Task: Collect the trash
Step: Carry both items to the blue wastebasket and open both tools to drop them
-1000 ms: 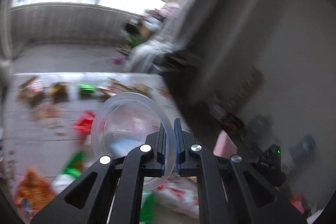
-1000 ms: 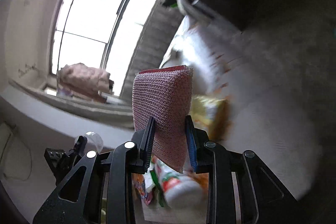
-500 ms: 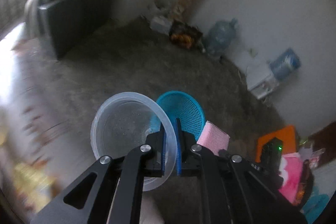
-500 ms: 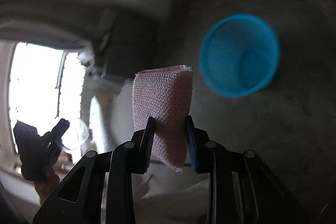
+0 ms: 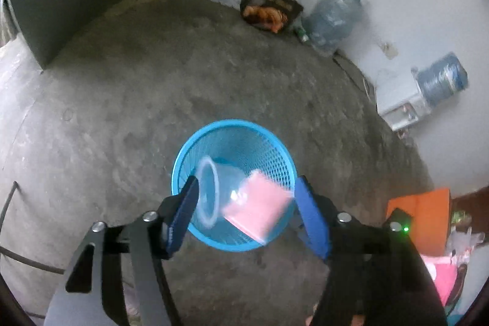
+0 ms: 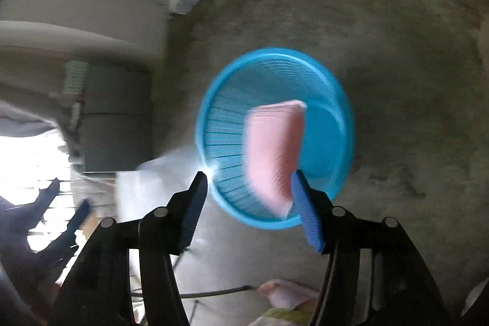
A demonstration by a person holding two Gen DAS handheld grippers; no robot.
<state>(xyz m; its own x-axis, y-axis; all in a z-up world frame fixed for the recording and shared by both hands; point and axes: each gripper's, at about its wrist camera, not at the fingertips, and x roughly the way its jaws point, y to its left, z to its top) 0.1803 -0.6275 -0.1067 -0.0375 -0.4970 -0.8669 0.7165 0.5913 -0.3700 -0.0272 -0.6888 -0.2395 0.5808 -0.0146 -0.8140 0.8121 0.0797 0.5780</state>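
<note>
A blue mesh basket (image 5: 232, 123) stands on the concrete floor, below both grippers. My left gripper (image 5: 246, 184) hangs above it and its jaws are opening. A clear plastic cup (image 5: 210, 188) has come free and falls blurred between the fingers towards the basket. Beside it falls a pink sponge (image 5: 258, 207). In the right wrist view my right gripper (image 6: 249, 177) is also over the basket (image 6: 275, 51), jaws opening. The sponge (image 6: 272, 155) is blurred beside the right fingertip (image 6: 301, 191) and well clear of the left one.
Along the far wall lie two big water bottles (image 5: 333, 17) (image 5: 443, 78), a white box (image 5: 397, 104) and a dark printed bag (image 5: 269, 9). A grey cabinet (image 5: 45, 14) stands at the left. An orange object (image 5: 418, 219) sits at the right.
Both views swung down from the littered table and window to the blue basket. The left gripper let go of the cup and the right one the sponge; both are dropping.
</note>
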